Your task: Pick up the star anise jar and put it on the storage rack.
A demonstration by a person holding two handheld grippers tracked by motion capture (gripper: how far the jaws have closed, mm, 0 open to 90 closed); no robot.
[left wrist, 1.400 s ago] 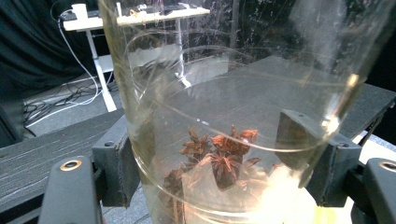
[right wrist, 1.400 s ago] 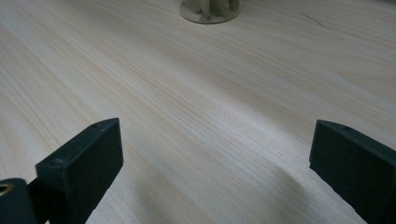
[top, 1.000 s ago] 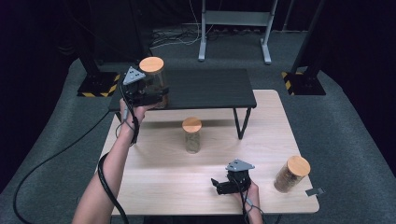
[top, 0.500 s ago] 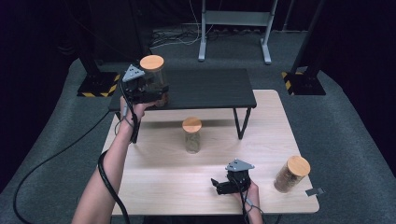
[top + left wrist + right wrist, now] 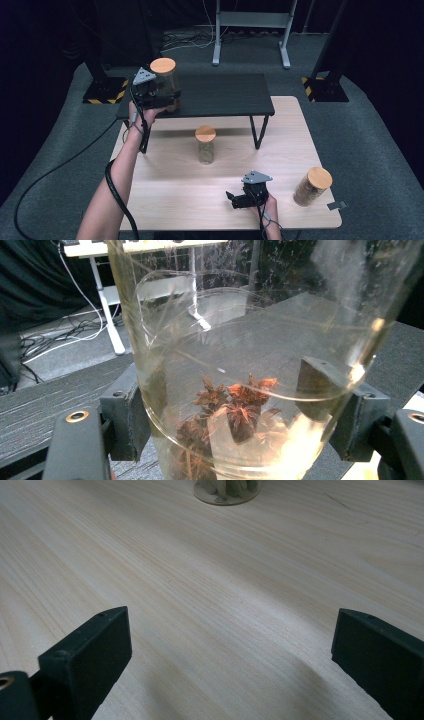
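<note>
Both tongs are at work over a pale wooden table [image 5: 175, 200]. Clamped by the left gripper [image 5: 240, 440] is a glass jar [image 5: 240, 370] with a round wooden lid [image 5: 163, 65]; one black jaw presses each side of the glass low down, and dark star-shaped spice pieces [image 5: 235, 410] lie in its bottom. From the high view this jar sits at the left end of the black shelf [image 5: 225, 92], a low riser on thin legs standing across the far part of the table; whether its base touches the shelf top cannot be told. Near the front edge, the right gripper [image 5: 235, 199] lies low over the wood with its jaws spread wide and nothing between them. A second lidded jar [image 5: 205, 145] stands near the middle of the table, just in front of the shelf. A third lidded jar [image 5: 311, 186] stands near the front right corner, close beside a small grey clip [image 5: 338, 205] at the table edge.
</note>
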